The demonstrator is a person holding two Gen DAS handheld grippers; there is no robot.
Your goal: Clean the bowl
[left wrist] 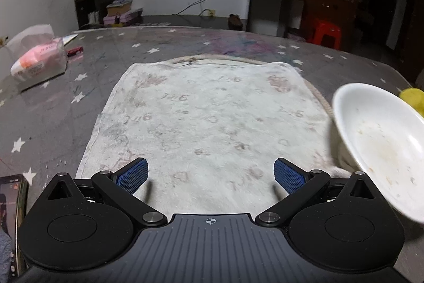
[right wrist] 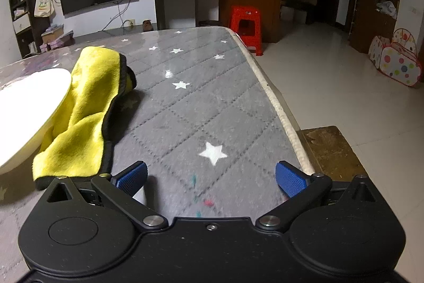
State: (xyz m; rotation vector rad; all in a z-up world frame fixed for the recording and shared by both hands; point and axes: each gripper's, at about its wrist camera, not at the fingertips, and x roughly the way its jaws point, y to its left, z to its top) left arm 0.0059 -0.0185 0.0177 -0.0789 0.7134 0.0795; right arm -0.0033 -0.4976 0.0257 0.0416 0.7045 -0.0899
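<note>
A white bowl [left wrist: 381, 139] with brownish smears inside sits at the right edge of the left wrist view, on the right end of a stained white towel [left wrist: 206, 118]. My left gripper [left wrist: 210, 177] is open and empty over the towel, left of the bowl. In the right wrist view the bowl [right wrist: 29, 113] is at the far left, with a yellow cloth [right wrist: 87, 108] lying beside and partly under it. My right gripper [right wrist: 210, 178] is open and empty over the bare table cover, right of the cloth.
The table [right wrist: 201, 102] has a grey star-patterned cover; its right edge [right wrist: 278, 108] drops to the floor. A tissue pack [left wrist: 39, 62] lies at the far left, a phone [left wrist: 13, 216] at the near left. A red stool [right wrist: 246, 25] stands beyond the table.
</note>
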